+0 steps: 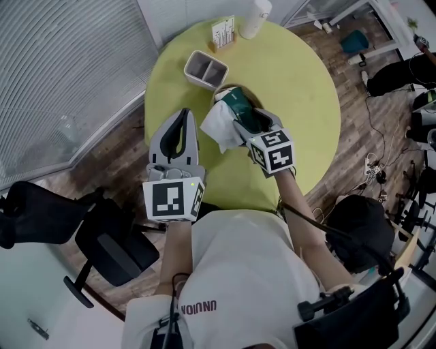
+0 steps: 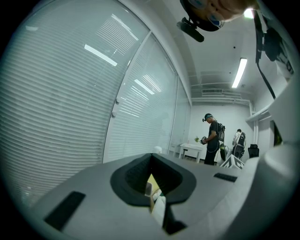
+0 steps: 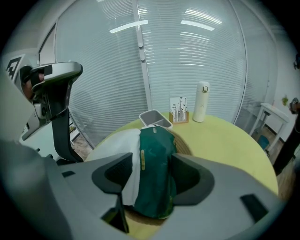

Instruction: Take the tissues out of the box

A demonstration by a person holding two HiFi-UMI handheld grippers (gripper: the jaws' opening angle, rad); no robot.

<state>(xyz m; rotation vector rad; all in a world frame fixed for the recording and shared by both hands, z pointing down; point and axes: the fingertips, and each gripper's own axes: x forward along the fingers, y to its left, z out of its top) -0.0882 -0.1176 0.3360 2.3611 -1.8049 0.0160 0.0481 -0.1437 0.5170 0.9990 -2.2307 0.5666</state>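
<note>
A green tissue pack (image 1: 240, 108) lies on a woven mat on the round yellow-green table (image 1: 300, 88), with a white tissue (image 1: 219, 128) hanging out of its left side. My right gripper (image 1: 246, 120) reaches down over the pack. In the right gripper view the pack (image 3: 157, 168) and the tissue (image 3: 125, 152) fill the gap between the wide jaws of the right gripper (image 3: 150, 180), which stands open around them. My left gripper (image 1: 182, 114) hovers level over the table's left edge, apart from the tissue. In its own view the left gripper (image 2: 152, 185) is shut, leaving only a slit.
Behind the pack stand a grey two-part bin (image 1: 206, 69), a wooden card holder (image 1: 223, 33) and a white bottle (image 1: 255, 17). A black chair (image 1: 102, 238) is at the lower left. Window blinds run along the left. Two people (image 2: 213, 138) stand far off.
</note>
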